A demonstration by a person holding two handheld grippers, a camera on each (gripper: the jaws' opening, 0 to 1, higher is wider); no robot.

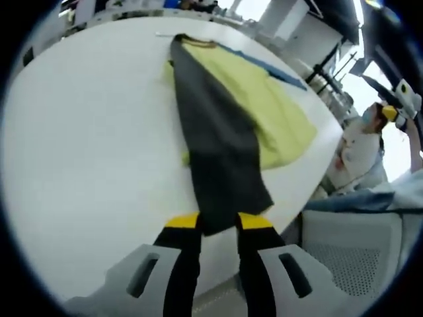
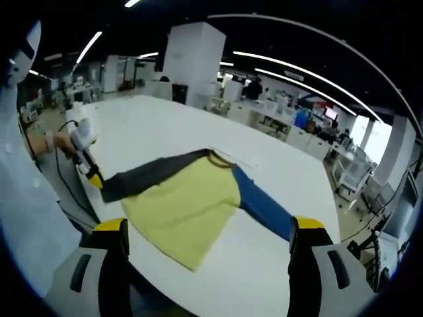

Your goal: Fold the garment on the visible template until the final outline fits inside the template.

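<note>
The left gripper (image 1: pixel 219 223) is clamping the end of the dark grey sleeve (image 1: pixel 221 148) between its yellow-tipped jaws, right at the near edge of the white table (image 1: pixel 86 165). From the right gripper view, that same left gripper (image 2: pixel 96 179) is showing at the table's left edge, a person's hand (image 2: pixel 64 140) wrapping its handle and the grey sleeve (image 2: pixel 149 173) stretching from it back toward the collar. The right gripper (image 2: pixel 206 232) is hanging above the table's near edge with its jaws standing wide apart, gripping nothing. The garment (image 2: pixel 185 208), a yellow shirt with one grey sleeve and one blue sleeve (image 2: pixel 263 207), is lying flat on the table; in the left gripper view the grey sleeve is lying drawn straight down along the yellow body (image 1: pixel 264 105), covering its left part, while a strip of the blue sleeve (image 1: pixel 268 66) is peeking out past the body's far side. A thin pale line is running on the table beside the collar (image 2: pixel 221 158); whether it belongs to the template cannot be told
</note>
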